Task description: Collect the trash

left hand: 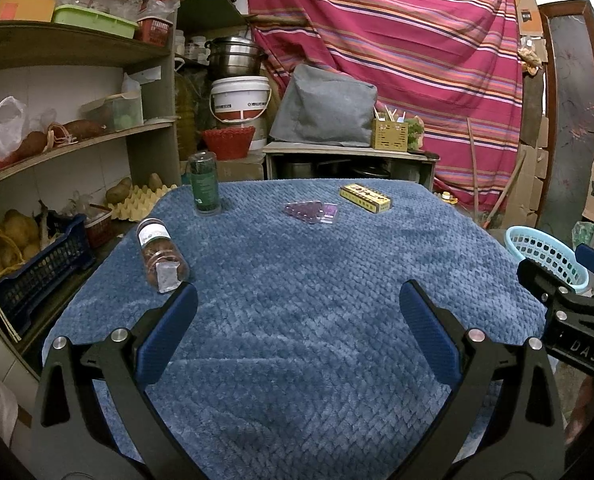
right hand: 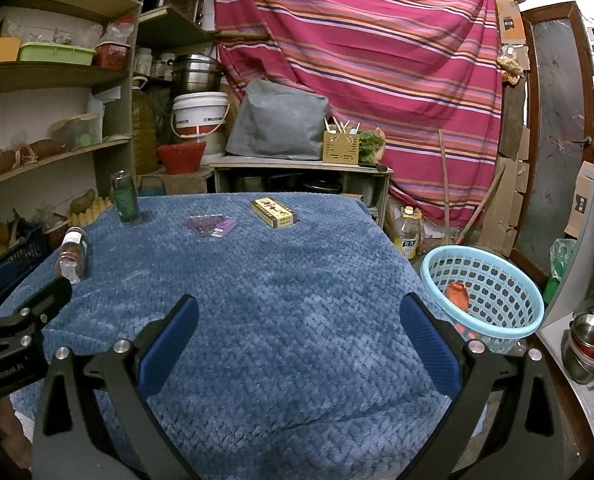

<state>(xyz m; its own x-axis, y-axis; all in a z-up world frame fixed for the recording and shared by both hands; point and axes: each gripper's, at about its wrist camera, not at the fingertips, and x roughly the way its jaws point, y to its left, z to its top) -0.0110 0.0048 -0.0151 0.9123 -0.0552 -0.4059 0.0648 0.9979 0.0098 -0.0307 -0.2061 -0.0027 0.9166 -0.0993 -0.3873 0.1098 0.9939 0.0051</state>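
1. The left gripper [left hand: 297,320] hovers over the near blue table cover [left hand: 297,264], jaws wide apart and empty.
2. The right gripper [right hand: 297,320] does the same.
3. A clear jar [left hand: 162,255] lies tipped at the left edge.
4. A green bottle [left hand: 205,184] stands upright far left.
5. A purple packet [left hand: 311,212] and a yellow box [left hand: 365,198] lie far.
6. The light-blue basket [right hand: 485,292], right of the table, holds an orange scrap [right hand: 458,295].

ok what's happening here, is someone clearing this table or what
A person holds a pair of tongs in each hand over a table covered by a blue blanket. Both the left tongs and the right tongs are open and holding nothing. Four items remain on the blanket: a jar lying on its side, an upright green bottle, a purple packet and a yellow box. The light blue basket beside the table already holds one orange item.
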